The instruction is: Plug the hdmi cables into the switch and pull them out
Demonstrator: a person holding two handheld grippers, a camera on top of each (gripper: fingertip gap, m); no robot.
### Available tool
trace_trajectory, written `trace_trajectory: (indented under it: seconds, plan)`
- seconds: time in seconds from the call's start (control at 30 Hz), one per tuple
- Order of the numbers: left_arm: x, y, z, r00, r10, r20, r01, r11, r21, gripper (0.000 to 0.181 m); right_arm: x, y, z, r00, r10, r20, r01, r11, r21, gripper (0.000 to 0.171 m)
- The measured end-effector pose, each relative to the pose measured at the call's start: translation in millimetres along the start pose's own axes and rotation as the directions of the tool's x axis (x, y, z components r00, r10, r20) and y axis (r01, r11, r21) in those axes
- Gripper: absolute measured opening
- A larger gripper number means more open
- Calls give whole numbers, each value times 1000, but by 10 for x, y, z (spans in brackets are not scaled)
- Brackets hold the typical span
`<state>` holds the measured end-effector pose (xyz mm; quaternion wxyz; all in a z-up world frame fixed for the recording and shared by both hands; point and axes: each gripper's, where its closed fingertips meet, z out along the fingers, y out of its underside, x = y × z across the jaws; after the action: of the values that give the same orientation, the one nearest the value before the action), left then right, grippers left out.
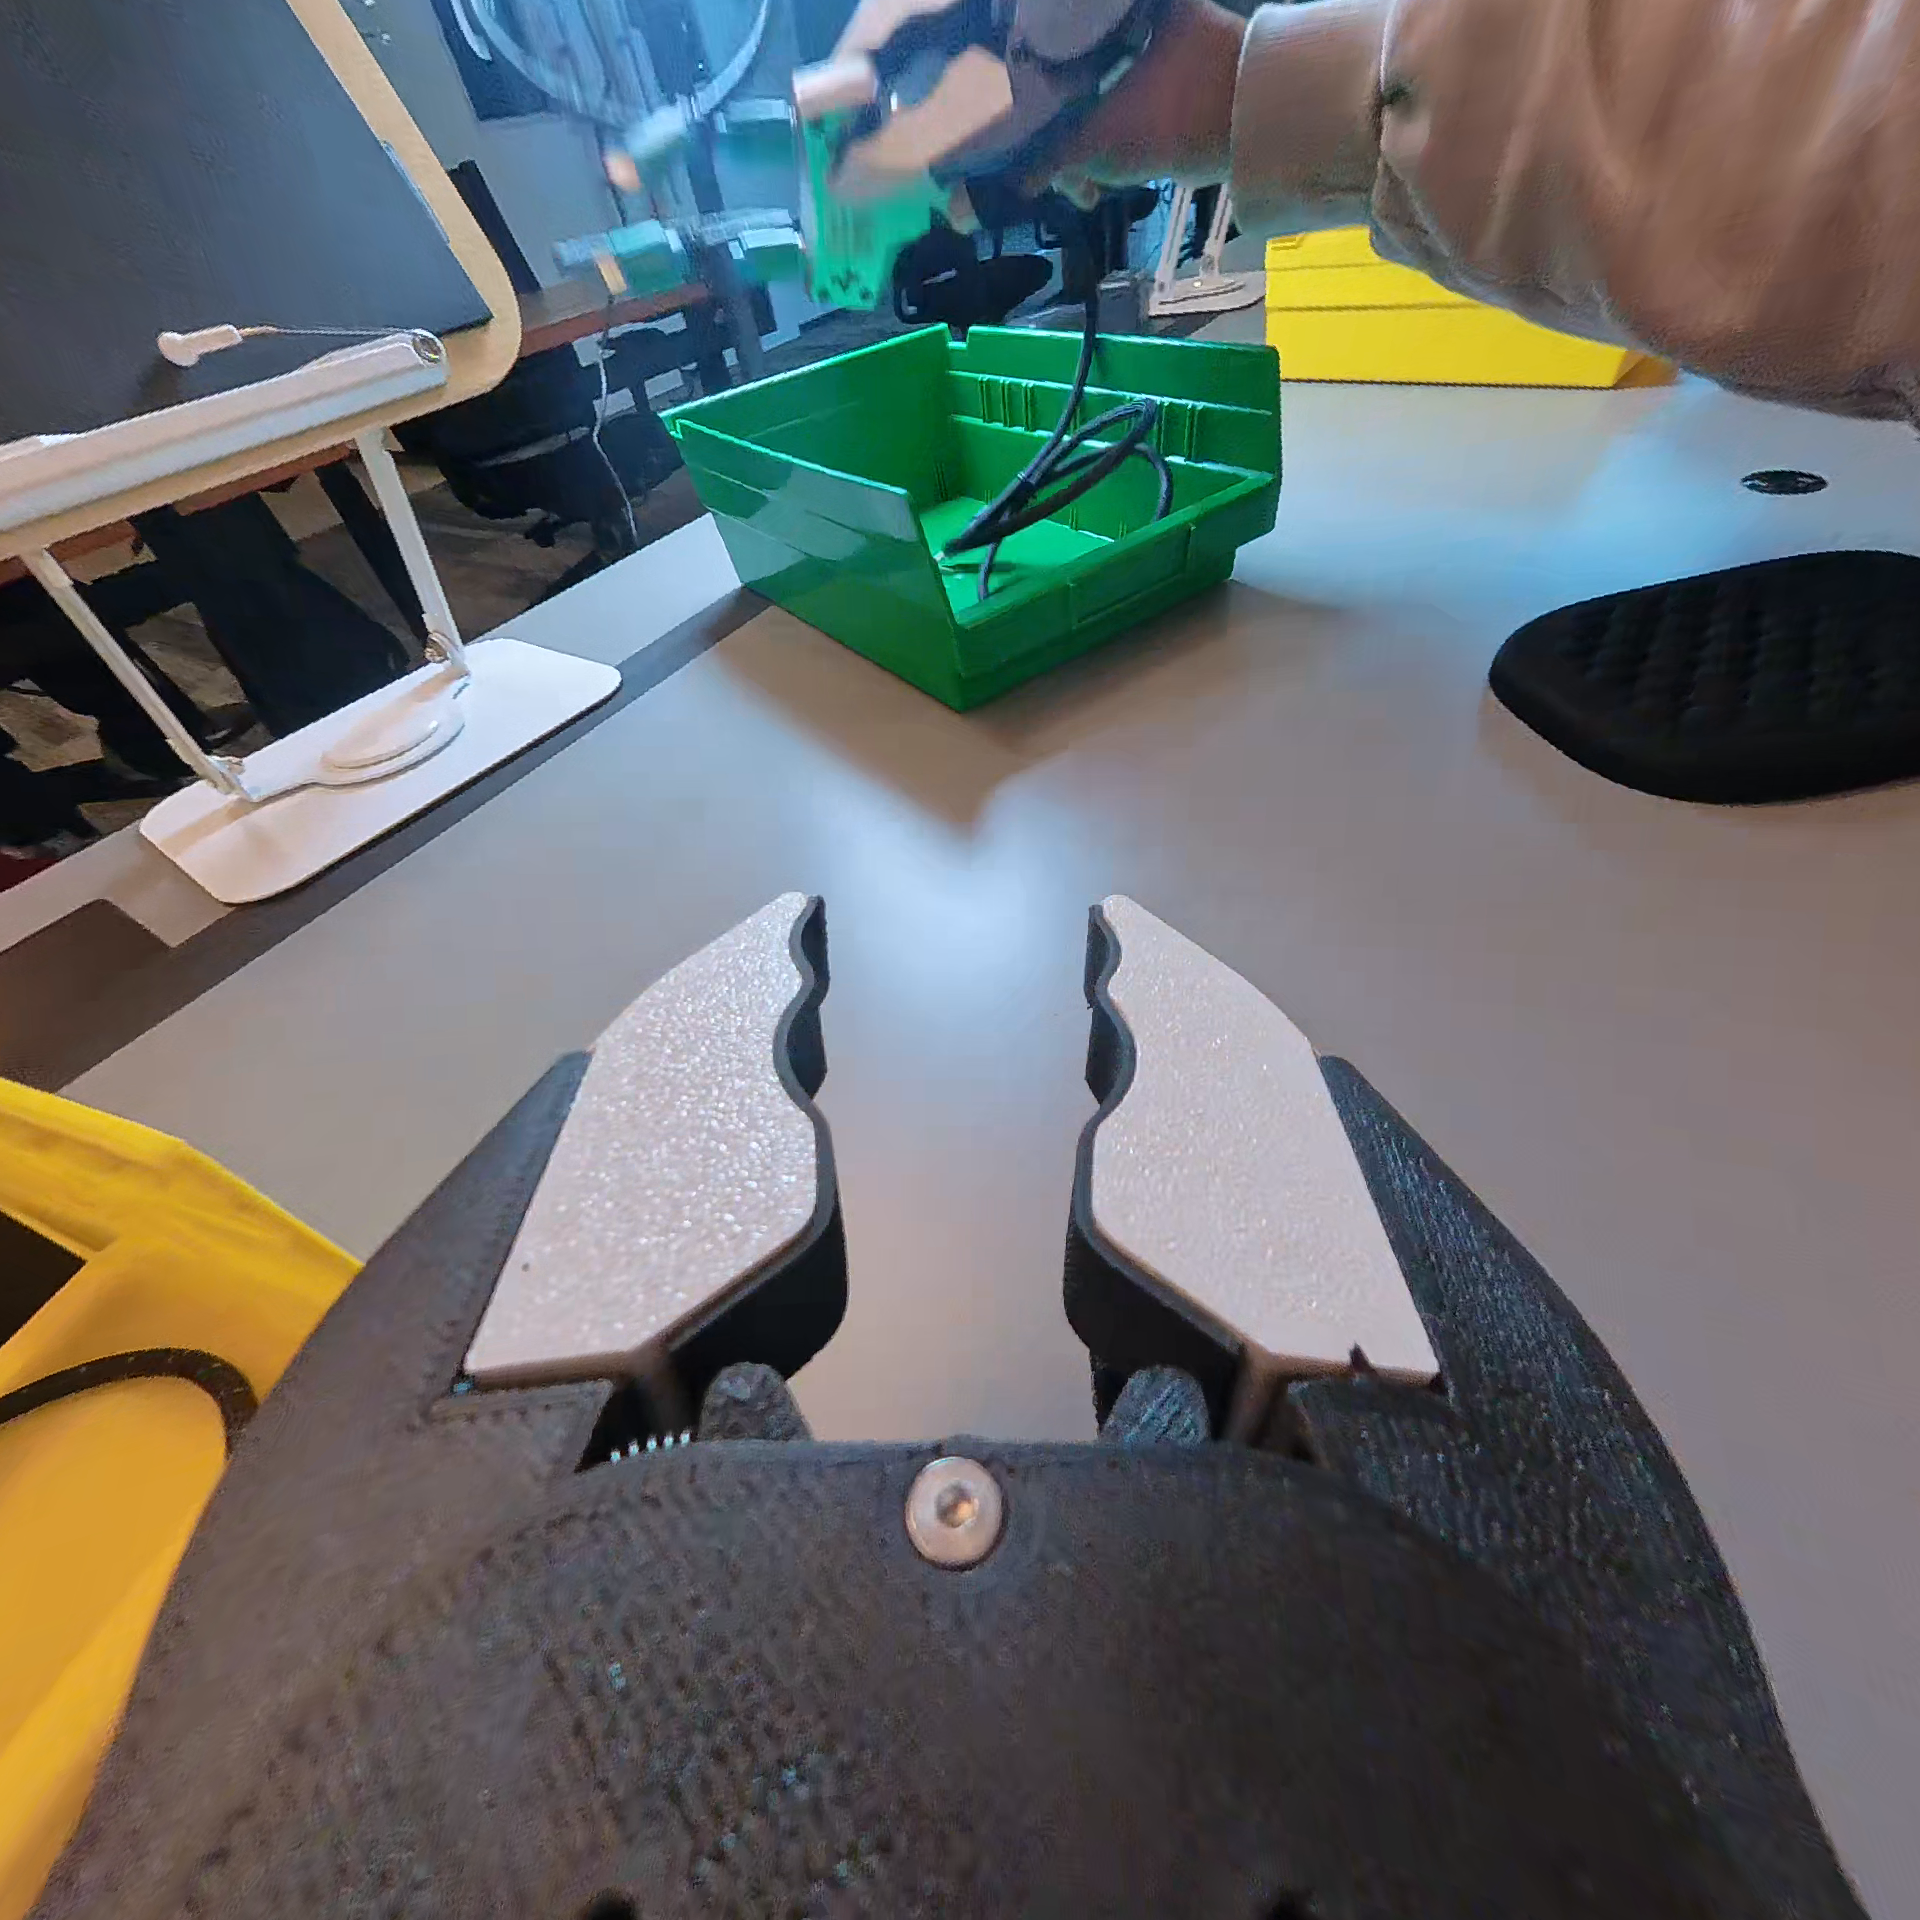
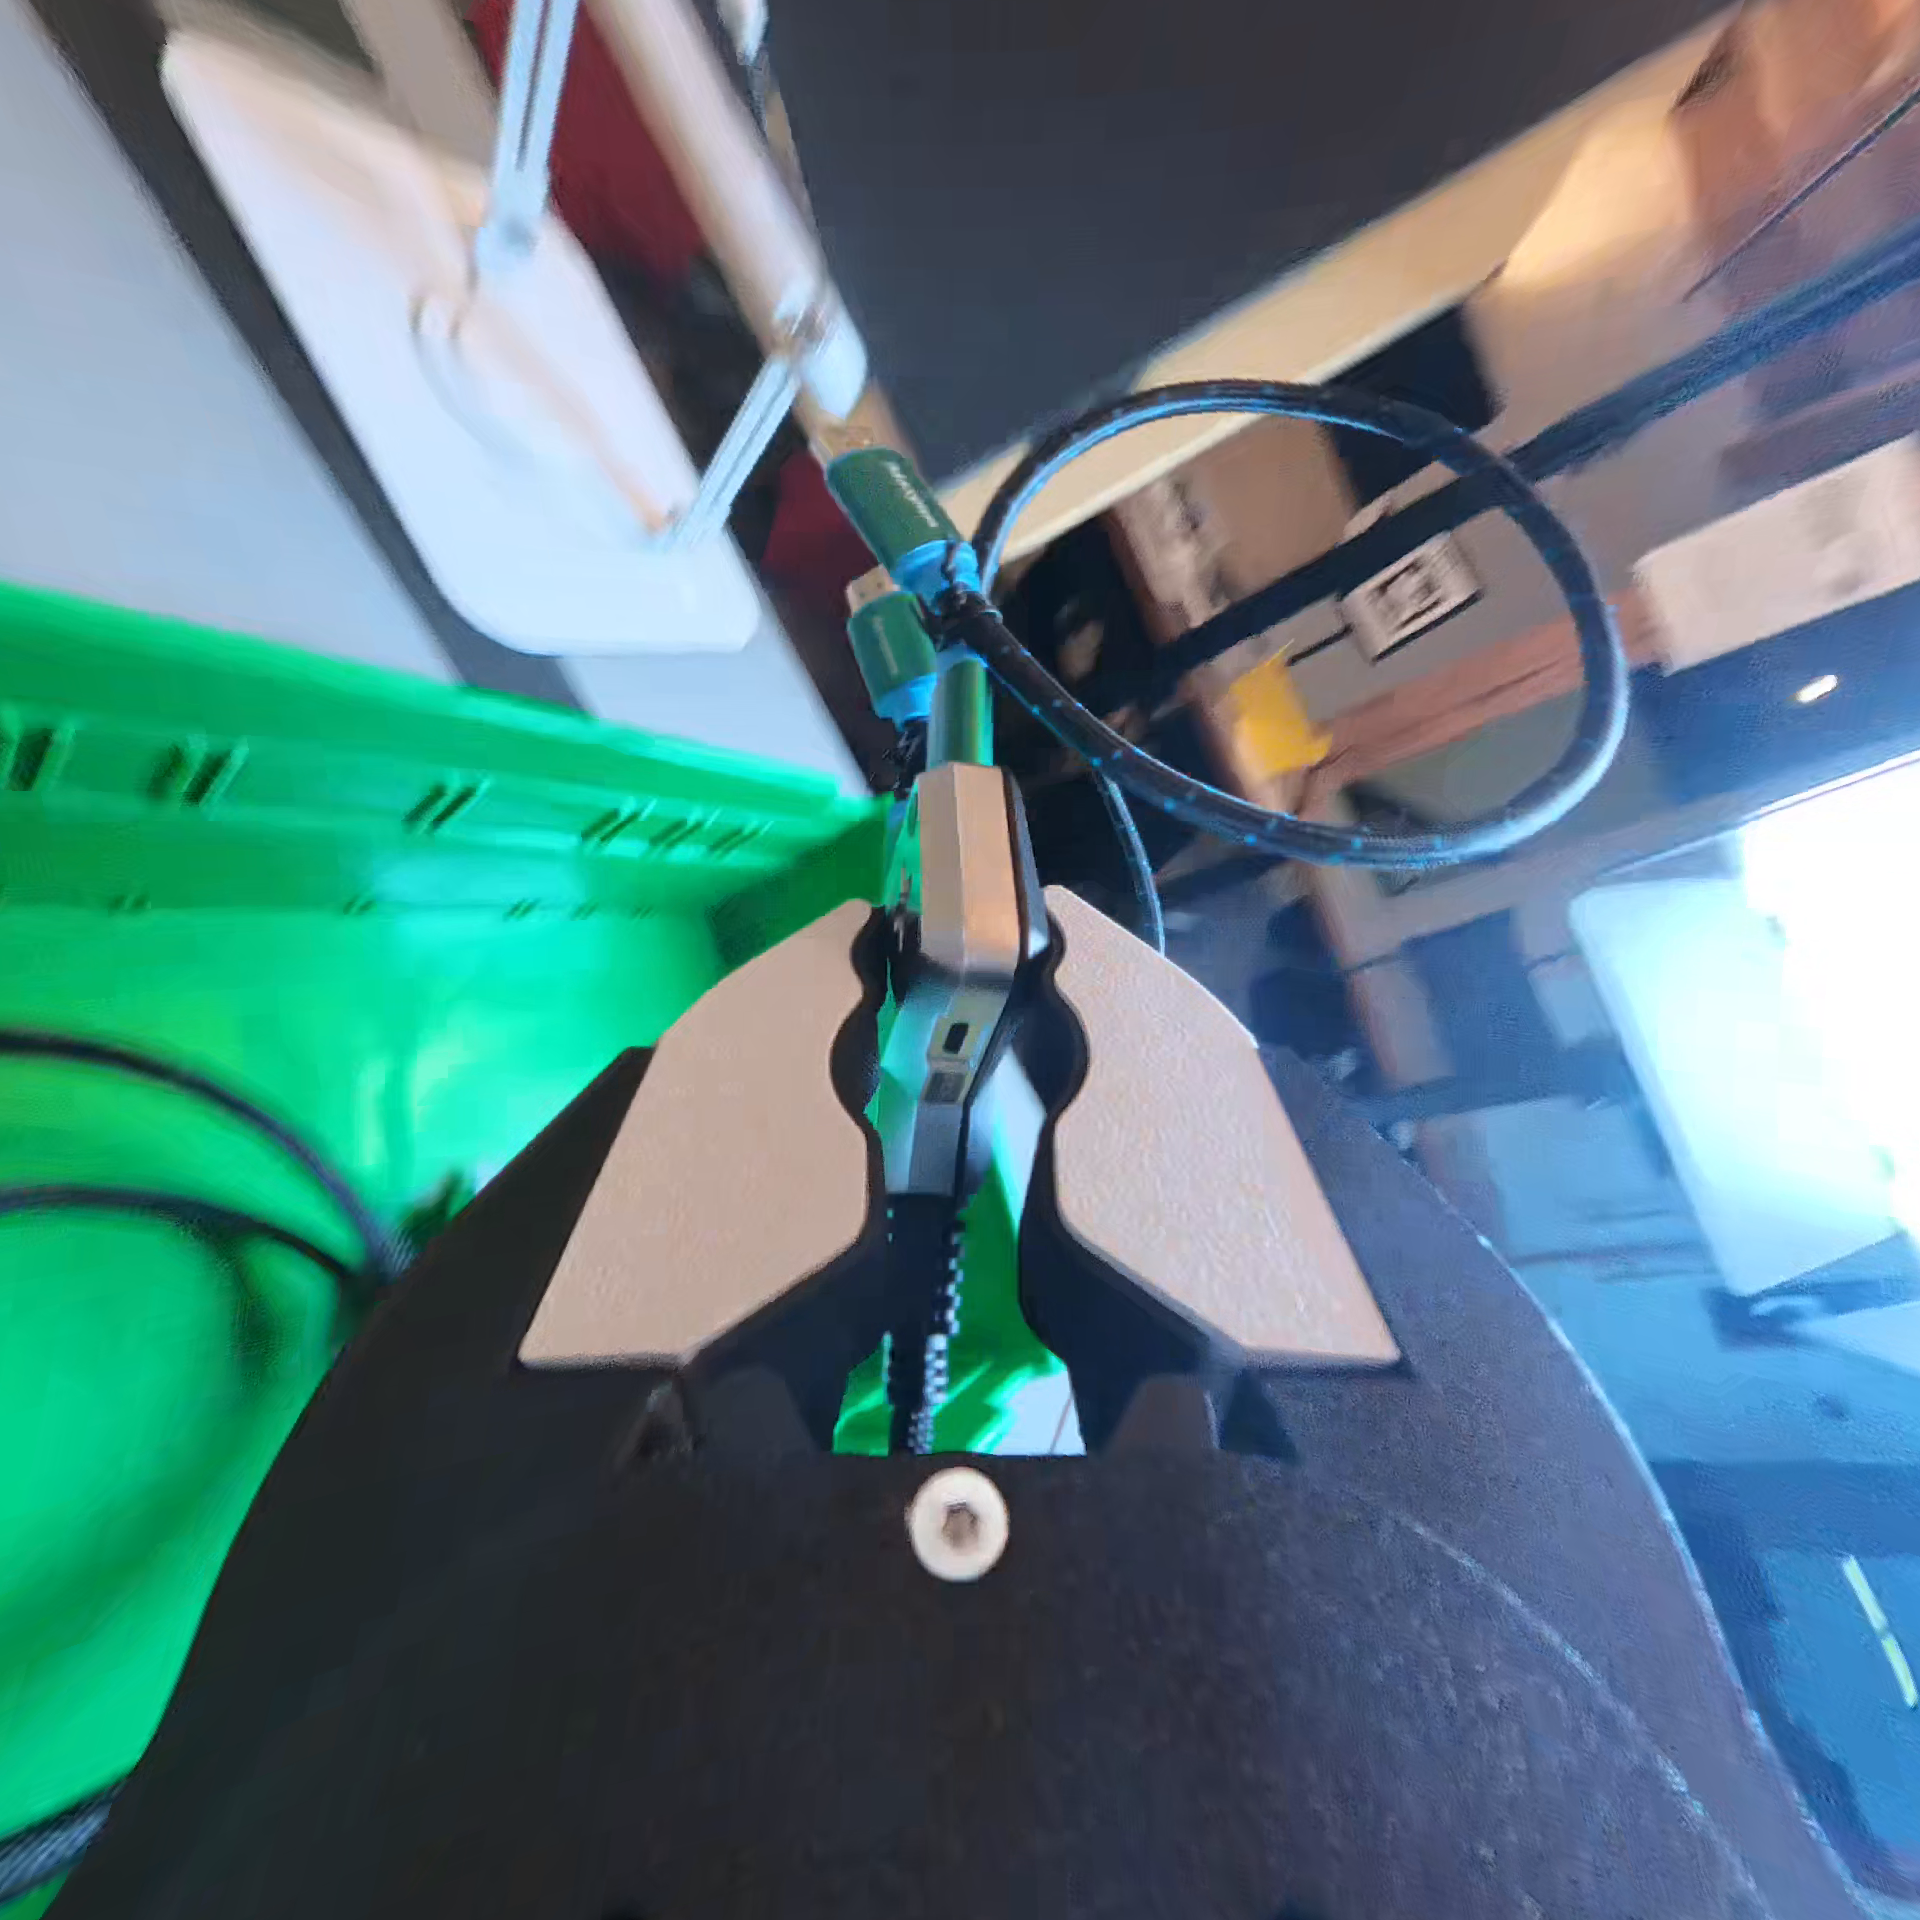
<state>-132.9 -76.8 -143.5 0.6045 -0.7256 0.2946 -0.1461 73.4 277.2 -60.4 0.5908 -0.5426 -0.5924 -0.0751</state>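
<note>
My right gripper [image 2: 961, 940] is clamped on the switch [image 2: 961, 935], a slim grey metal box pinched edge-on between the two tan fingers [image 2: 727, 1153]. I see small ports along its narrow side, and a braided black-and-white lead [image 2: 928, 1351] runs from its near end back between the fingers. Past its far end sit the hdmi cables' green plugs [image 2: 896, 497] with blue collars, bundled together, and a black cable with blue flecks [image 2: 1455, 623] loops round to the right. Whether any plug is seated in the switch I cannot tell. The whole view is motion-blurred. The green bin [image 2: 312, 935] fills the left side just beside the gripper.

From my left wrist view, the same bin [image 1: 831, 499] stands on the grey table [image 1: 1351, 987] well ahead, with coiled black cable [image 1: 1081, 468] inside and one strand rising from it towards the blurred right gripper [image 1: 862, 208], held above the bin by a hand [image 1: 1091, 114] in a pale sleeve [image 1: 1610, 156].

My left gripper [image 1: 956, 925] hangs over bare table, fingers spread apart with nothing between them.

A white tablet stand [image 1: 384, 748] sits at the left edge of the table, a black mesh pad [image 1: 1725, 675] to the right, a yellow bin [image 1: 1392, 322] behind, and another yellow container [image 1: 114, 1299] at my near left.
</note>
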Motion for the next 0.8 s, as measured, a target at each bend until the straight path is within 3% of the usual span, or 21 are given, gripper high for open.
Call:
trace_trajectory:
  seconds: [0.1, 0.27, 0.37, 0.5, 0.6, 0.7, 0.8]
  plan:
    - [45, 39, 52, 1000, 5, -24, -6, 1000, -19, 48, -338, 412, 68, 988, 23, 151, 11, 976, -220, 24]
    - [124, 92, 94, 999, 27, -41, -29, 998, -48, 50, -464, 763, 103, 973, 107, 206, 6, 876, -483, 29]
    - [79, 114, 62, 1000, 20, -20, -21, 998, -56, 50, -433, 846, 67, 962, 172, 210, -24, 824, -566, 49]
    - [-50, 92, -16, 1000, -15, 20, 15, 999, -37, 51, -308, 355, -161, 914, 343, 219, -221, 871, -440, 57]
    - [-185, 71, -66, 998, -28, 60, 30, 999, -30, 52, -226, -176, -486, 870, 428, 244, -375, 896, -236, 58]
    - [-430, -8, -212, 988, -14, 152, 16, 1000, -12, 52, -362, -666, -916, 813, 494, 309, -514, 858, -19, 54]
    - [-859, -164, -522, 956, -12, 293, 10, 1000, 11, 50, -714, -893, -1260, 759, 531, 376, -600, 795, 87, 50]
